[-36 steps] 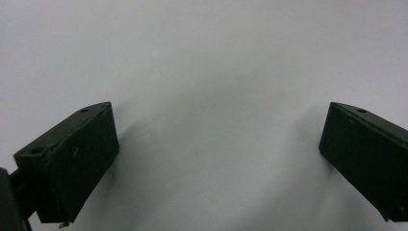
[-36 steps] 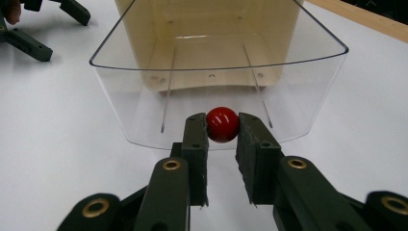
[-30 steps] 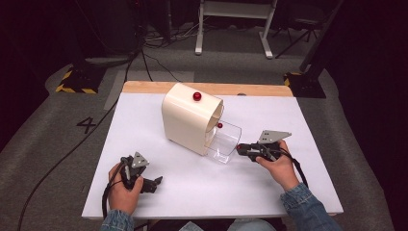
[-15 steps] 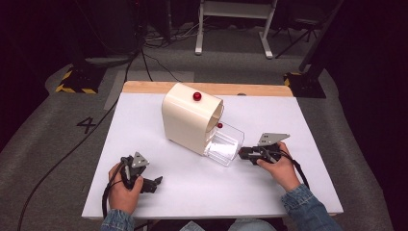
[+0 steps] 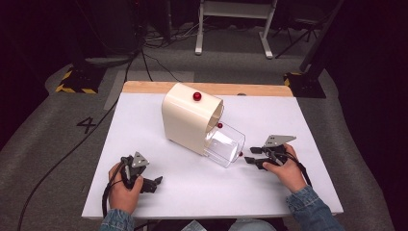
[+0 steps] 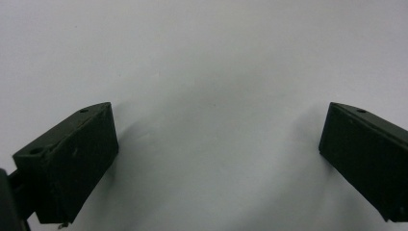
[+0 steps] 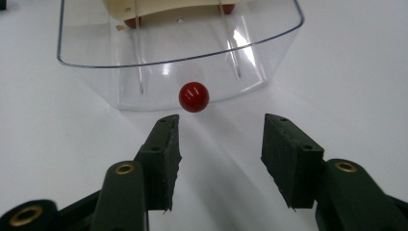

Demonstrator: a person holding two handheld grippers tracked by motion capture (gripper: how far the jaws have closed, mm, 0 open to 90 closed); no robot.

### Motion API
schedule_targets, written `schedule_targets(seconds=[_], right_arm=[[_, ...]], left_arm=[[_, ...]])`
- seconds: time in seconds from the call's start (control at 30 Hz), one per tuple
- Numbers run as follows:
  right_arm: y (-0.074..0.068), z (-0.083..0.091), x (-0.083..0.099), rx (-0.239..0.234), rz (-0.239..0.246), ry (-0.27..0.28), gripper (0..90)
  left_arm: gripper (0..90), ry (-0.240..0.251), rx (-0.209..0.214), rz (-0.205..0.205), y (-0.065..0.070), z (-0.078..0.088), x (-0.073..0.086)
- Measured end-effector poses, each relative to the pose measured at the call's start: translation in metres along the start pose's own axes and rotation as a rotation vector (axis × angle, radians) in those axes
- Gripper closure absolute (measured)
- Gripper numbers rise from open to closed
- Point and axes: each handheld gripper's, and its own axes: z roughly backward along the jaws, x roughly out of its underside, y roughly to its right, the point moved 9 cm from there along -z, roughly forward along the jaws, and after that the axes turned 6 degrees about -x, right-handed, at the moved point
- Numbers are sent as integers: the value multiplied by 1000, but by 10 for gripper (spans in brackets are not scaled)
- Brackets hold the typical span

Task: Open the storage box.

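A cream box (image 5: 190, 120) stands mid-table with a red knob (image 5: 197, 96) on top. A clear plastic drawer (image 5: 223, 144) sticks out of it toward the right, and in the right gripper view the drawer (image 7: 178, 43) has a small red knob (image 7: 194, 96) on its front. My right gripper (image 7: 221, 122) is open just short of that knob. Its jaws have just been opening, and nothing is between them. Seen from above, the right gripper (image 5: 250, 155) lies level beside the drawer's front. My left gripper (image 5: 156, 183) rests open on the white tabletop (image 6: 211, 72), holding nothing.
The white table (image 5: 308, 192) has a wooden strip (image 5: 255, 89) along its far edge. A second small red knob (image 5: 219, 125) sits where the drawer meets the box. Cables and stand legs lie on the grey floor behind the table.
The right gripper's jaws have parted and let go of the drawer's red knob. The hand has eased slightly back from the drawer. The left hand has not moved.
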Motion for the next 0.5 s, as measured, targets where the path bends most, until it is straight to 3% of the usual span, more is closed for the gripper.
schedule_targets(seconds=[0.2,0.5], right_arm=[[-2,25,-11,17,-12,74,470],[-17,60,-47,10,12,204,455]], left_arm=[[0,-1,0,0,0,0,0],[0,-4,1,0,0,0,0]])
